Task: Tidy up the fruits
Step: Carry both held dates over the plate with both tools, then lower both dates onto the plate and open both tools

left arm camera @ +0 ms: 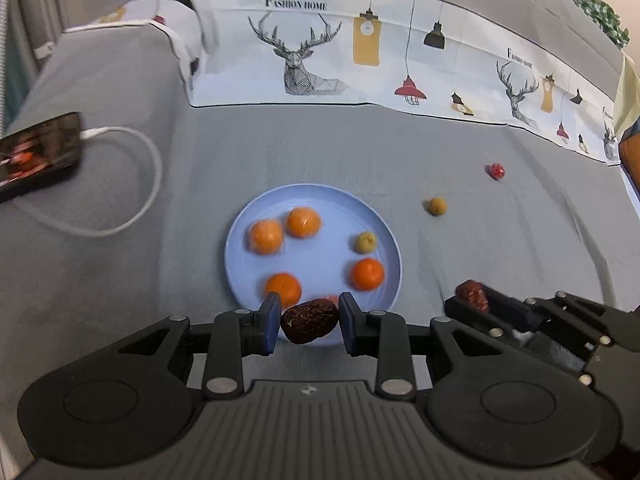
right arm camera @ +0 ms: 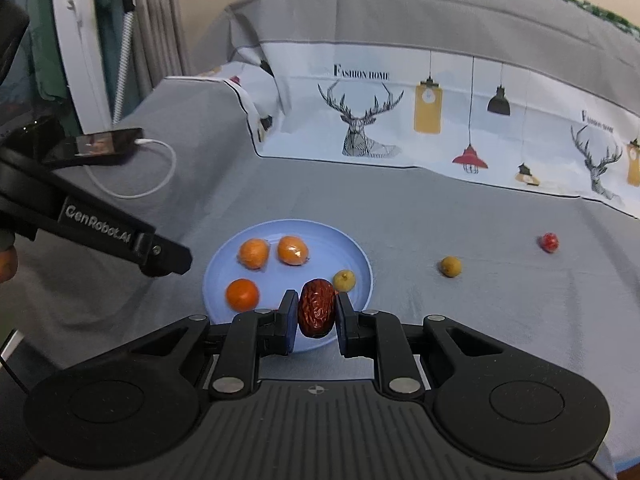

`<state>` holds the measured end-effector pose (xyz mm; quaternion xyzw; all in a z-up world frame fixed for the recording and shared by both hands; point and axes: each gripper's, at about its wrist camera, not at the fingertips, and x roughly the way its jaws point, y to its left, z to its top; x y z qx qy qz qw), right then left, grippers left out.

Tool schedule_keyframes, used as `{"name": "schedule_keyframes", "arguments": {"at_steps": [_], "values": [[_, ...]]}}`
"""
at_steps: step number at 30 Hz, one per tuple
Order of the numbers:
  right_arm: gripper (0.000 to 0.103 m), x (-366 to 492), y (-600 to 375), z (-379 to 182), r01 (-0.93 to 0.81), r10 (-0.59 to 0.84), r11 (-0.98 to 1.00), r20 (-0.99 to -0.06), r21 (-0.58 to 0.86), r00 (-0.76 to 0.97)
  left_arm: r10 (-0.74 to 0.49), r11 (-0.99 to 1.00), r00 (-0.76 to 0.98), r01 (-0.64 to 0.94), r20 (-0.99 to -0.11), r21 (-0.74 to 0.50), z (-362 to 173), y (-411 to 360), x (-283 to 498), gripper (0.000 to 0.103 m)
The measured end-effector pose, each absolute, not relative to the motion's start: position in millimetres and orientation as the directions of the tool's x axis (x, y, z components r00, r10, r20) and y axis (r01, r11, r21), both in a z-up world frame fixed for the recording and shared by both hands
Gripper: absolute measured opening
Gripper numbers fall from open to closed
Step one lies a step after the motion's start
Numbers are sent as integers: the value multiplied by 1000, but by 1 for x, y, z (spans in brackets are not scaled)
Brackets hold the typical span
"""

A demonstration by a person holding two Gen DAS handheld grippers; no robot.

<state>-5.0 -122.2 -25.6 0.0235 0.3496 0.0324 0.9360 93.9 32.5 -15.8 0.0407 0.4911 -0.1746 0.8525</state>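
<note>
A light blue plate (left arm camera: 240, 248) (right arm camera: 360, 264) lies on the grey cloth and holds several oranges (left arm camera: 303, 222) (right arm camera: 293, 251) and a small yellow-green fruit (left arm camera: 365, 242) (right arm camera: 345, 280). My left gripper (left arm camera: 309, 322) is shut on a dark red date (left arm camera: 308, 320) over the plate's near rim. My right gripper (right arm camera: 316, 314) is shut on a second red date (right arm camera: 316, 307) above the plate's near side; this second date (left arm camera: 474, 295) also shows at the right of the left wrist view. A brownish round fruit (left arm camera: 436, 206) (right arm camera: 451, 267) and a small red fruit (left arm camera: 496, 171) (right arm camera: 549, 242) lie on the cloth right of the plate.
A phone (left arm camera: 38, 152) (right arm camera: 108, 144) with a white charging cable (left arm camera: 152, 184) lies at the left. A printed cloth with deer and lamps (left arm camera: 312, 60) (right arm camera: 368, 128) covers the raised back. The left gripper's black arm (right arm camera: 100, 228) crosses the right wrist view's left side.
</note>
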Motion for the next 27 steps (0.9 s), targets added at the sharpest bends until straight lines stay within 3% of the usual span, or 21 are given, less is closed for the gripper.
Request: {"name": "schedule_keyframes", "arguments": {"at_steps": [17,18,19,20,21,22,23,27], "values": [[20,89,-125,-95,-87,116,993,-709,76,696,-217,928,435,370,-874,-46,-84,-5,181,34],[21,93,-125,-97,-90,120,993,-707,80,697,-221,927,443,372,-869,-46,-84,-5,181,36],[21,96,-125,-99,-92,125,992,-705,85,698,-235,924,447,379,-863,-56,-84,-4,181,53],[30,99,-126,-101,-90,126,992,-707,88,696,-243,922,449,382,-860,-61,-81,-2,181,84],[53,101,-127,-101,-79,116,993,-714,85,690,-240,928,469,368,-850,-59,-77,1,178,96],[63,100,-128,-99,-62,101,995,-715,80,692,-235,936,504,347,-831,-55,-71,6,172,102],[74,96,-130,-96,-51,89,996,-711,75,698,-238,940,530,338,-814,-55,-65,11,164,103],[89,65,-137,-82,-45,69,998,-722,52,689,-175,952,532,306,-828,-5,-53,32,133,103]]}}
